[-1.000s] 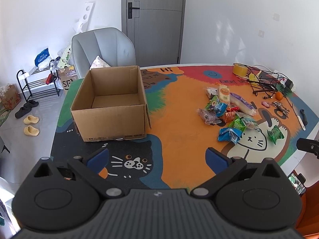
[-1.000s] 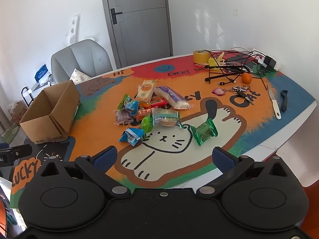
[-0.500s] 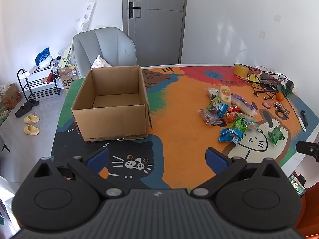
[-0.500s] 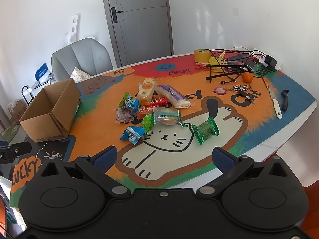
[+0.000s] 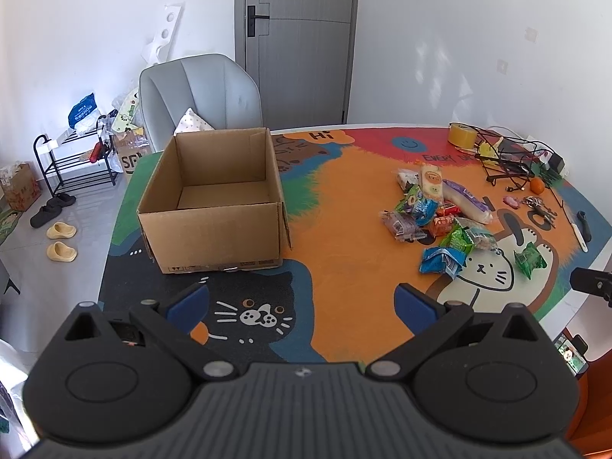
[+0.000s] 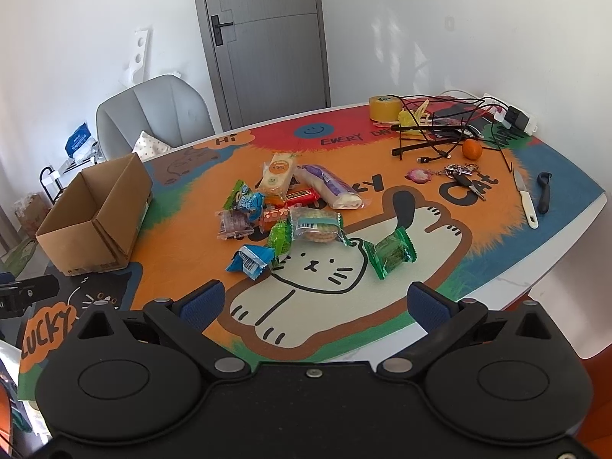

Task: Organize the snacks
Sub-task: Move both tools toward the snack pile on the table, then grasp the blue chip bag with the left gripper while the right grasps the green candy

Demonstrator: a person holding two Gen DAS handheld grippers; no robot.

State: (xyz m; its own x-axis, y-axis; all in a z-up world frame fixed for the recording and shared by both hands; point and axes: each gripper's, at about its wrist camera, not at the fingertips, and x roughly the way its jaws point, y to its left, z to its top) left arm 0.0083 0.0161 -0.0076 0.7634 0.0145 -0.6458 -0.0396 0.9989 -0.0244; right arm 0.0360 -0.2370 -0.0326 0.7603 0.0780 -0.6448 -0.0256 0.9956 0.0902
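The left gripper [image 5: 302,300] hangs over the near edge of the table [image 5: 344,199]. Its two blue fingers [image 5: 189,300] are spread wide apart and hold nothing. The right gripper [image 6: 315,302] hangs over the near edge too, more to the right. Its fingers are also wide apart with nothing between them.

The table has a bright cloth with cartoon cats on it. A brown cardboard box [image 5: 214,199] sits on the left side, open at the top. Its inside looks bare.

The snacks [image 6: 290,206] lie in a loose pile near the middle of the table, well to the right of the box. A blue packet [image 6: 249,262] is the nearest one in the pile. A green packet [image 6: 390,254] lies a little apart on the right, on the white cat drawing. A pack of round crackers [image 6: 315,225] lies between them, a bit farther back. A long purple and white packet [image 6: 329,187] lies at the far side of the pile.

On the far right are a roll of tape [image 6: 384,108], a tangle of black wires [image 6: 440,122], a small orange [image 6: 471,149], some keys [image 6: 461,174] and a knife [image 6: 524,201]. A grey chair [image 5: 199,95] stands behind the box.
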